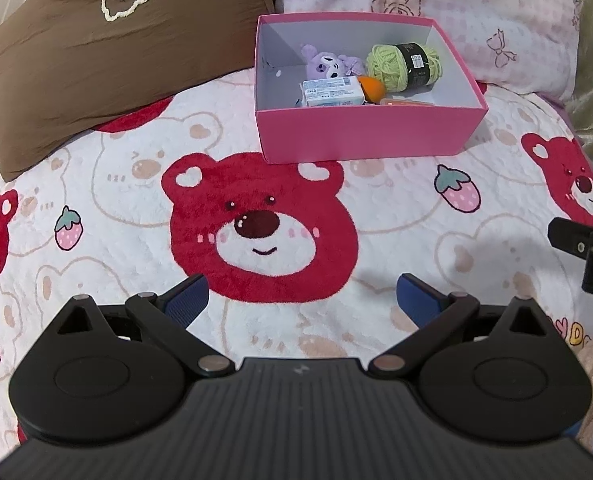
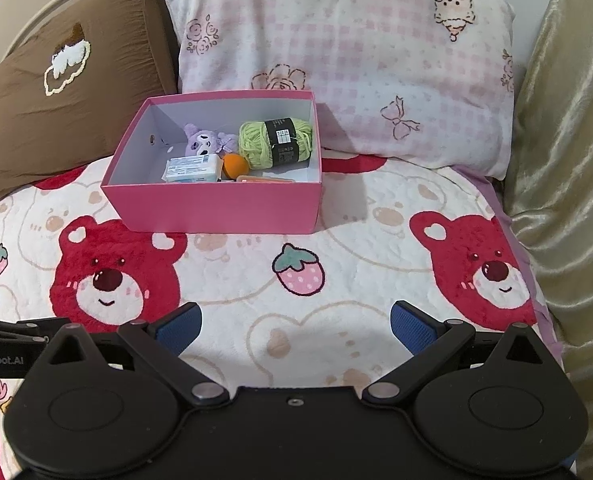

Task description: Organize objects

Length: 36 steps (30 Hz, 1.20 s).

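A pink box [image 1: 360,136] [image 2: 216,208] stands on the bear-print blanket near the pillows. Inside lie a purple plush toy [image 1: 323,65] [image 2: 201,141], a green yarn ball [image 1: 400,65] [image 2: 274,141], a white and blue packet [image 1: 332,94] [image 2: 192,169], an orange ball [image 1: 370,87] [image 2: 234,165] and a flat orange item [image 1: 406,102] [image 2: 264,179]. My left gripper [image 1: 302,296] is open and empty, low over the blanket in front of the box. My right gripper [image 2: 296,324] is open and empty, to the box's front right.
A brown pillow [image 1: 116,52] [image 2: 56,92] lies at the back left and a pink checked pillow [image 1: 436,4] [image 2: 356,60] behind the box. Shiny beige fabric [image 2: 568,140] runs along the right. The blanket [image 1: 396,216] [image 2: 356,240] spreads around the box.
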Each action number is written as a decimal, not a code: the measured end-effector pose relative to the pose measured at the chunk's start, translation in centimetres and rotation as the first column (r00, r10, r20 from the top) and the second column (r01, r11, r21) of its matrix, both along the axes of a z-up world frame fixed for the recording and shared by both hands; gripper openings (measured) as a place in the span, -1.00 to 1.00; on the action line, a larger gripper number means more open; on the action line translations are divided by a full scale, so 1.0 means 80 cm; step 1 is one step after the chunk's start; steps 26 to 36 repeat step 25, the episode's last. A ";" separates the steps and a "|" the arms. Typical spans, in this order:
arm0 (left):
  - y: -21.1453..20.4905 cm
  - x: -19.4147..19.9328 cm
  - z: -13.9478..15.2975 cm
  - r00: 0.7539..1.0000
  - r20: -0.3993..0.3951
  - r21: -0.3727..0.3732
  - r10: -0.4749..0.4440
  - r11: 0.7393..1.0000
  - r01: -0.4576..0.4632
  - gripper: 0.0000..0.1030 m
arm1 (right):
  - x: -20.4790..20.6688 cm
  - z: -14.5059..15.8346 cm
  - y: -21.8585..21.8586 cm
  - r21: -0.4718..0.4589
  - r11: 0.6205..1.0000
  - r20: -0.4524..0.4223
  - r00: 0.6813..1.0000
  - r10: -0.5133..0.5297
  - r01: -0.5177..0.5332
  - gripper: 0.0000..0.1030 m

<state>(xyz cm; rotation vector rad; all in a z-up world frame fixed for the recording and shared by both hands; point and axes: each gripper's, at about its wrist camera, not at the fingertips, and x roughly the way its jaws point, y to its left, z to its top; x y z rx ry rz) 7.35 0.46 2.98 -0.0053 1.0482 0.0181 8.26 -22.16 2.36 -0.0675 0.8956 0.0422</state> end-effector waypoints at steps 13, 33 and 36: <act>0.008 -0.004 0.005 1.000 0.005 -0.014 0.006 1.000 -0.006 0.98 | -0.001 0.001 -0.002 -0.008 1.000 -0.001 1.000 -0.007 0.007 0.98; 0.012 -0.004 0.003 1.000 0.009 -0.014 0.021 1.000 -0.021 0.98 | -0.003 0.003 0.007 -0.022 1.000 0.008 1.000 0.009 -0.009 0.98; 0.012 -0.004 0.003 1.000 0.009 -0.014 0.021 1.000 -0.021 0.98 | -0.003 0.003 0.007 -0.022 1.000 0.008 1.000 0.009 -0.009 0.98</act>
